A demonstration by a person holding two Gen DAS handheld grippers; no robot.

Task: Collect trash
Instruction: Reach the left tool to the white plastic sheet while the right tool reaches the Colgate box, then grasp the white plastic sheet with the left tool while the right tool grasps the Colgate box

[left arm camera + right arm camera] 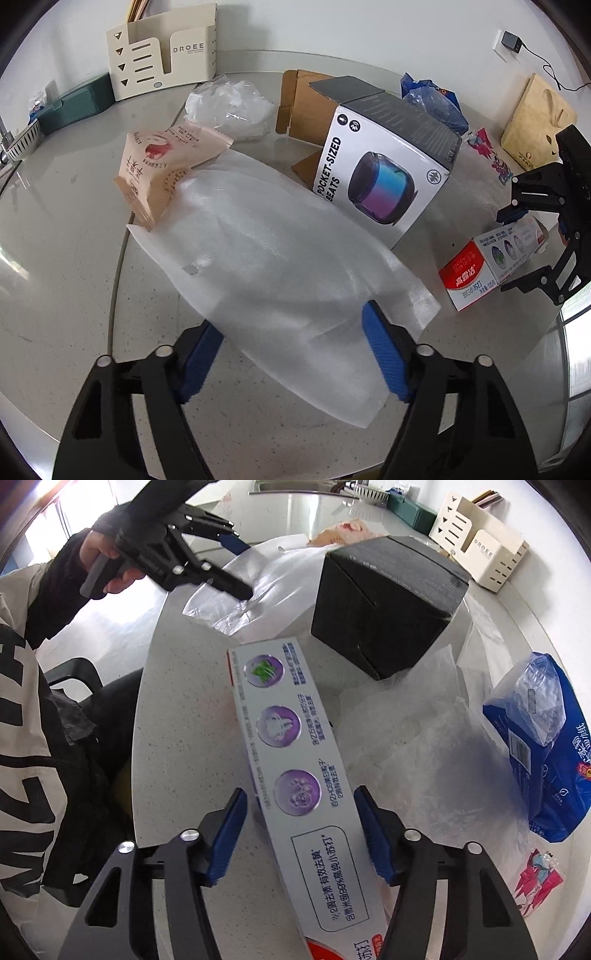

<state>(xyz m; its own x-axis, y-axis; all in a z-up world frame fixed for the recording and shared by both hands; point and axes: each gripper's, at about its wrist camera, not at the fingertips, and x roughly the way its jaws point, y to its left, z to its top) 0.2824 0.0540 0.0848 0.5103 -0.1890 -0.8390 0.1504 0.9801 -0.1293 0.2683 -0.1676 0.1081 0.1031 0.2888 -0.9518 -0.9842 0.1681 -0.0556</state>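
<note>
A white foam pouch (280, 266) lies flat on the grey table. My left gripper (291, 321) straddles its near end, jaws wide, and the foam is not visibly pinched. From the right wrist view the left gripper (243, 566) sits over the foam pouch (266, 576) in a gloved hand (103, 565). A long toothpaste box (295, 738) lies between the fingers of my right gripper (300, 792). Bare table shows between the left pad and the box. In the left wrist view the right gripper (517, 251) hovers over that toothpaste box (487, 258).
A black-and-white speaker box (388, 158) stands mid-table before an open cardboard carton (299, 107). Around it lie a pink snack bag (162, 162), a clear plastic bag (229, 107), a blue tissue pack (546, 746) and a small pink wrapper (539, 878). A cream organiser (162, 51) stands at the back.
</note>
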